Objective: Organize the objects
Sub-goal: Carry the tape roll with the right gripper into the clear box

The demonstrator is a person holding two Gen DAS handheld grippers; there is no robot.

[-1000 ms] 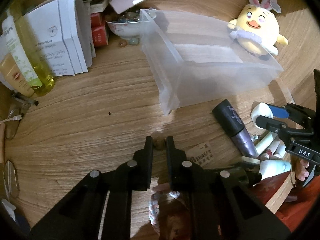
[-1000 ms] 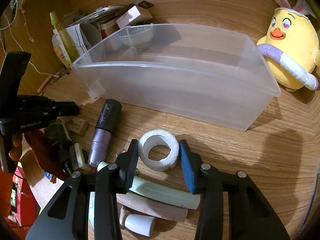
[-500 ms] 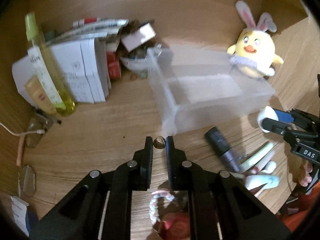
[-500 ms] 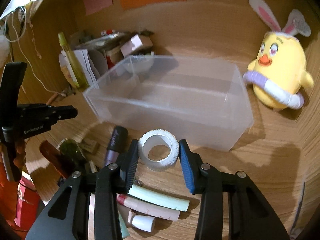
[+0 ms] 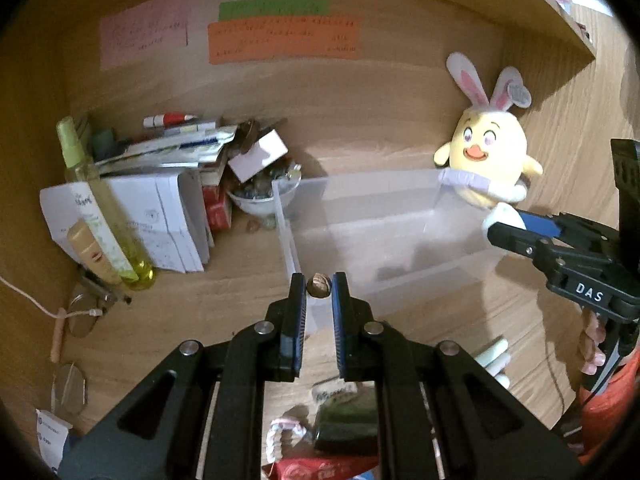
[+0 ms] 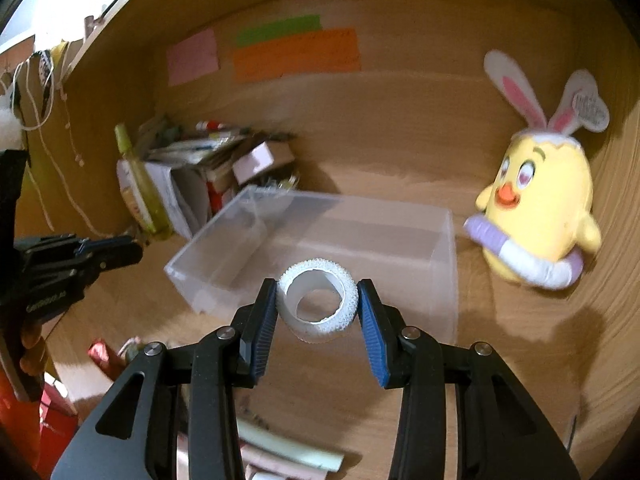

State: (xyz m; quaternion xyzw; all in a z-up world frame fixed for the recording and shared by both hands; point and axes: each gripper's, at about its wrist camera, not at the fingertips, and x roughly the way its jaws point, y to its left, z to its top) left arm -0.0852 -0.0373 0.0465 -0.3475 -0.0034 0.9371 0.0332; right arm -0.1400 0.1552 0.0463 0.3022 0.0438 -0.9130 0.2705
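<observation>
My left gripper (image 5: 319, 286) is shut on a small brown bead (image 5: 319, 285), held in the air in front of the near left corner of the clear plastic bin (image 5: 400, 232). My right gripper (image 6: 317, 300) is shut on a white roll of tape (image 6: 318, 304), raised in front of the same clear bin (image 6: 320, 240). The right gripper (image 5: 520, 232) also shows at the right edge of the left wrist view, with the white roll at its tip. The left gripper (image 6: 120, 252) shows at the left edge of the right wrist view.
A yellow plush chick (image 5: 486, 160) with rabbit ears leans at the bin's far right. Stacked boxes and papers (image 5: 160, 208), a yellow-green spray bottle (image 5: 100, 204) and a bowl of beads (image 5: 260, 200) crowd the back left. Several tubes (image 6: 288, 456) lie on the wooden desk below.
Both grippers rose from the desk with their loads and tilted up, so the back wall with its coloured notes came into view. The tubes dropped to the lower edge.
</observation>
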